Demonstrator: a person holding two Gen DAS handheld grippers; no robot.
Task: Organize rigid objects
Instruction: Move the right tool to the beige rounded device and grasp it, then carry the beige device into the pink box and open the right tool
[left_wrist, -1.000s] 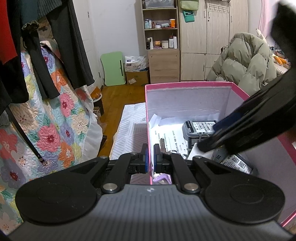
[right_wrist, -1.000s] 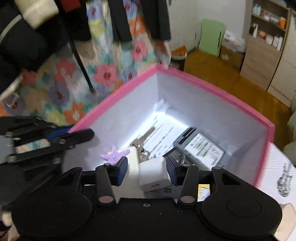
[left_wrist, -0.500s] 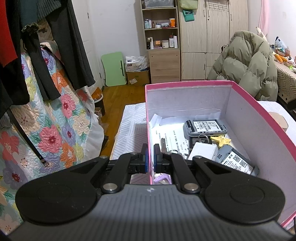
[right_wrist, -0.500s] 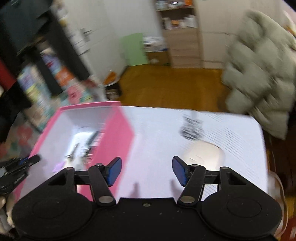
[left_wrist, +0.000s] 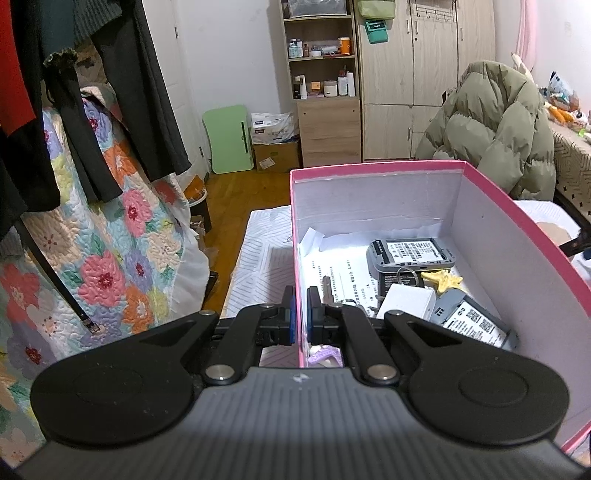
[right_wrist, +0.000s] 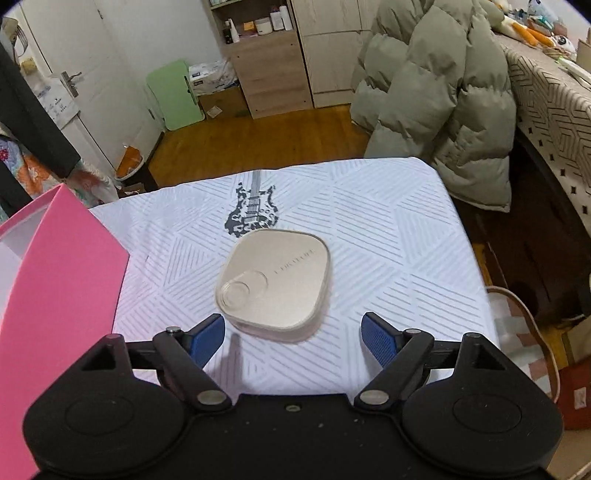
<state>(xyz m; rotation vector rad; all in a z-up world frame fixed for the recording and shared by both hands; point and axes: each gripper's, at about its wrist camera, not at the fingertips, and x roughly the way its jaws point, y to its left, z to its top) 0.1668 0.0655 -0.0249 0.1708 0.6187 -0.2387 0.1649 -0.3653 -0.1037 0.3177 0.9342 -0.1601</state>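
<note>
The right tool (right_wrist: 291, 338) has just been spreading, nothing between its pads, hovering just short of the beige compact case (right_wrist: 275, 282) lying flat on the surface (right_wrist: 388, 236). It looks stiff, light and probably slick; take it across its side edges. The left tool (left_wrist: 300, 319) is clamped on the pink box (left_wrist: 373, 171) wall.

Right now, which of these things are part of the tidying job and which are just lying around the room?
Part of the job:
- pink box, its wall clamped by the left gripper
- beige case on the table, ahead of the open right gripper, whose jaws have just been opening
- white charger, yellow starfish, keys in the box

Just lying about:
- green puffer jacket
- floral quilt
- green folding table
</note>
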